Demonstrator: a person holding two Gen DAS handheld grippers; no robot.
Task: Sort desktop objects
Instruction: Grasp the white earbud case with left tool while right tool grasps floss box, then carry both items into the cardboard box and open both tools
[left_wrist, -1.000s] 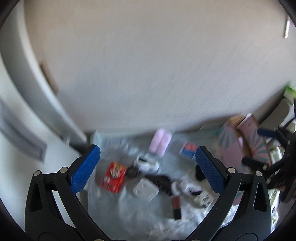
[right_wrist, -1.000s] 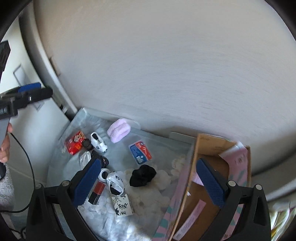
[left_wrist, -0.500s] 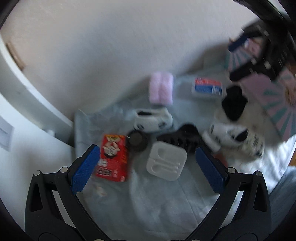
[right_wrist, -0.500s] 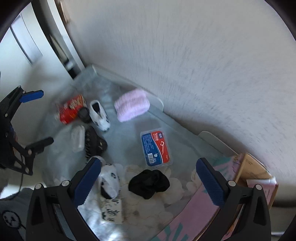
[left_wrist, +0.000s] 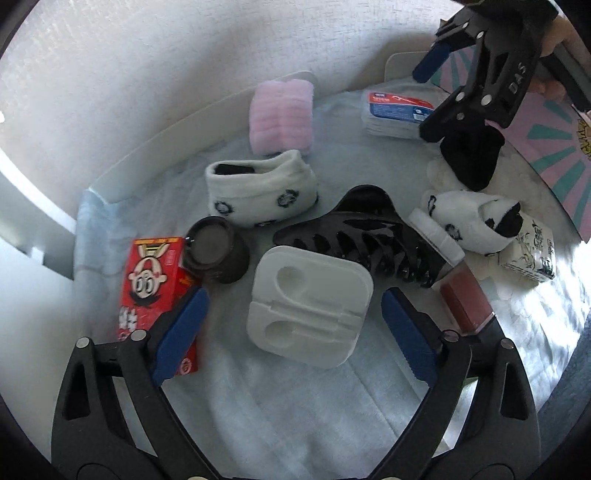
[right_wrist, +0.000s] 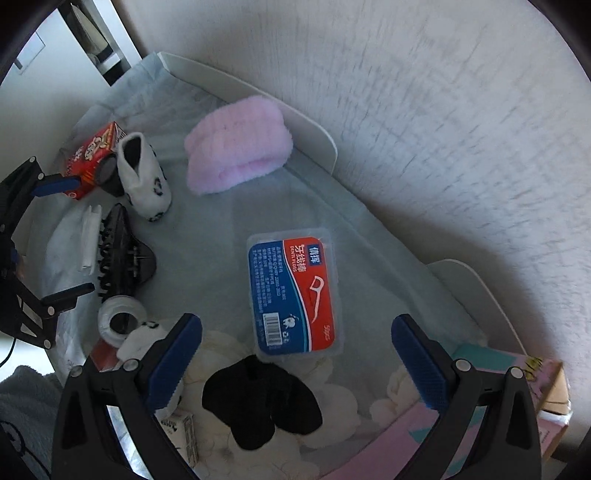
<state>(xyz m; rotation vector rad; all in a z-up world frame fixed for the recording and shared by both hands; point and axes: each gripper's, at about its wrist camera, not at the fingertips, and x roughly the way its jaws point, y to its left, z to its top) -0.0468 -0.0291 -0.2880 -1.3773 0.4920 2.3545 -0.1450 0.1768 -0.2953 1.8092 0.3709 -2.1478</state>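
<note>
Both two-finger grippers hang over a pale blue cloth (left_wrist: 295, 406) strewn with small items. On the left gripper (left_wrist: 291, 328) the jaws have just been closing a little yet stand wide, with a white moulded plastic tray with hollowed slots (left_wrist: 308, 306) lying between the blue pads (left_wrist: 181, 332); the pads do not press on it and nothing is held. Just left of that tray lies a red cartoon-printed carton (left_wrist: 155, 291), partly behind the left pad, and a dark round lidded jar (left_wrist: 214, 254) touches its upper corner. Behind the tray sits a black plastic claw hair clip (left_wrist: 362, 240), and beyond it a white sock with dark dots (left_wrist: 262, 192) and a folded pink fluffy cloth (left_wrist: 280, 114) near the wall. On the right gripper (right_wrist: 295, 362) the jaws are spread wide and empty, pointing down above a clear flat box with a red and blue dental floss label (right_wrist: 295, 291), which lies flat on the cloth between the pads but apart from them. A black crumpled sock (right_wrist: 258, 402) lies just below that box on a white fluffy patch, and a pink patterned cardboard box (right_wrist: 480, 424) stands at the lower right.
</note>
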